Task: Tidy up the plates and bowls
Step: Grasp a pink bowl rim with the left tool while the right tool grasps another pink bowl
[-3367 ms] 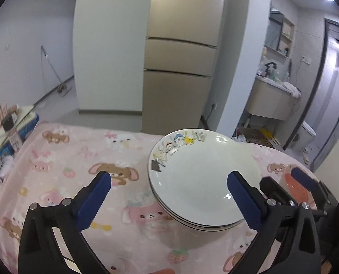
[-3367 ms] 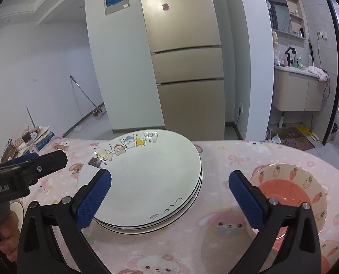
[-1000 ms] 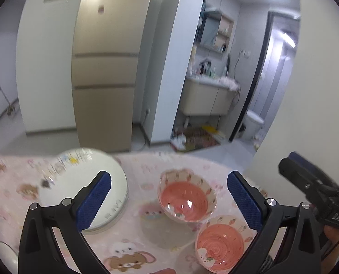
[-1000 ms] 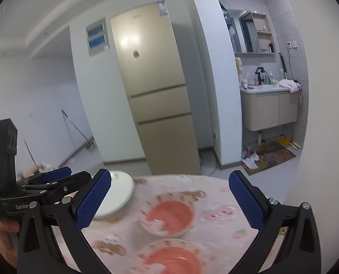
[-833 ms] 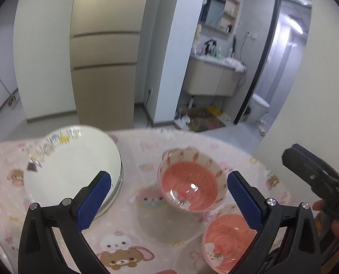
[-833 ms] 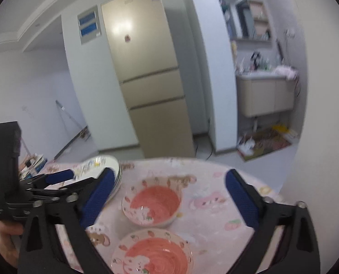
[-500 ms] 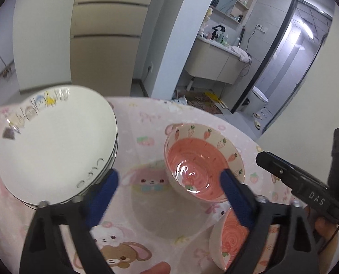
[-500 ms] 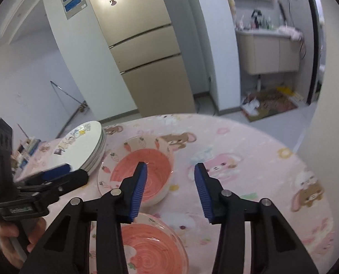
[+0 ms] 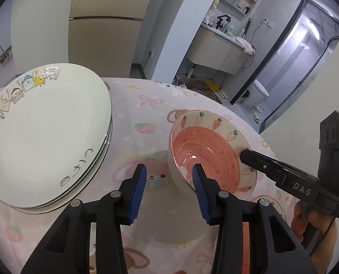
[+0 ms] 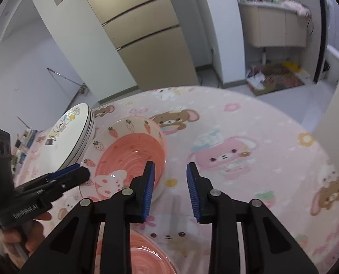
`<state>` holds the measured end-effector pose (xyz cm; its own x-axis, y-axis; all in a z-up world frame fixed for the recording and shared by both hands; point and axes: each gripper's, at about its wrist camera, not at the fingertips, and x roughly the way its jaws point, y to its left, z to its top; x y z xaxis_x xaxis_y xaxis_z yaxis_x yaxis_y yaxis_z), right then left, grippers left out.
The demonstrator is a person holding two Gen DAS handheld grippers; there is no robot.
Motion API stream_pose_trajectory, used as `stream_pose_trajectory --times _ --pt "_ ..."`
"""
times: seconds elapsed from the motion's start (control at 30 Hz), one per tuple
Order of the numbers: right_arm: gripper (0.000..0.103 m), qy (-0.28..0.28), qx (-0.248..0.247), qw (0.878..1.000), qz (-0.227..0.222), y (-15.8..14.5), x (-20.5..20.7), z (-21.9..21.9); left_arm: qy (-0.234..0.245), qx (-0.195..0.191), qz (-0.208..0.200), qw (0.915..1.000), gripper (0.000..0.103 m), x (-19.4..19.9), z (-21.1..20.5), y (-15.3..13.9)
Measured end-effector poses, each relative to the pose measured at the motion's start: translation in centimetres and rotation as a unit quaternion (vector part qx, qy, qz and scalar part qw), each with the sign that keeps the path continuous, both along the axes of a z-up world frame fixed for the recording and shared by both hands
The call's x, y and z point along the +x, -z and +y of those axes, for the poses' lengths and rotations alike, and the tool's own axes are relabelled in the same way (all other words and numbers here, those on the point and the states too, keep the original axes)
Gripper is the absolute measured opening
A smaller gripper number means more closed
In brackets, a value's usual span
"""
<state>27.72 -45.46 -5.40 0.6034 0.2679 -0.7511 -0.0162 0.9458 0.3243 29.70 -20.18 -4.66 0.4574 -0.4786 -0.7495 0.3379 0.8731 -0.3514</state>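
Left wrist view puts the strawberry bowl (image 9: 206, 153) on your pink tablecloth (image 9: 133, 118), right of the stacked white plates (image 9: 44, 132). Your left gripper (image 9: 168, 175) has been closing and straddles its near-left rim, pads not yet pressing. Your right gripper (image 10: 170, 173), narrowed too, brackets the bowl's right rim, gripping nothing

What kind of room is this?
Most likely a home dining corner: a fridge, a table under a cartoon tablecloth with plates and a bowl, and a washbasin cabinet beyond.
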Motion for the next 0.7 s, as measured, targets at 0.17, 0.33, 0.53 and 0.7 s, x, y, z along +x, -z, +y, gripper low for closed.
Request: stream_pose_trajectory --times 0.17,0.33,0.53,0.7 --pt "0.015 -0.023 -0.033 0.999 0.009 -0.1 0.4 1.3 0.020 -0.005 0.015 0.9997 0.027 1.1 -1.3 0.5" --pt "0.014 -0.038 -0.055 0.998 0.018 -0.2 0.8 1.6 0.018 0.013 -0.002 0.9997 0.026 1.1 -2.1 0.7" --pt "0.014 -0.041 -0.086 0.995 0.019 -0.1 1.2 2.6 0.018 0.036 -0.026 0.9989 0.023 0.6 -2.6 0.5" --pt "0.009 -0.040 -0.130 0.989 -0.054 -2.8 -0.9 3.9 0.019 0.027 -0.057 0.9978 0.013 -0.1 -1.7 -1.0"
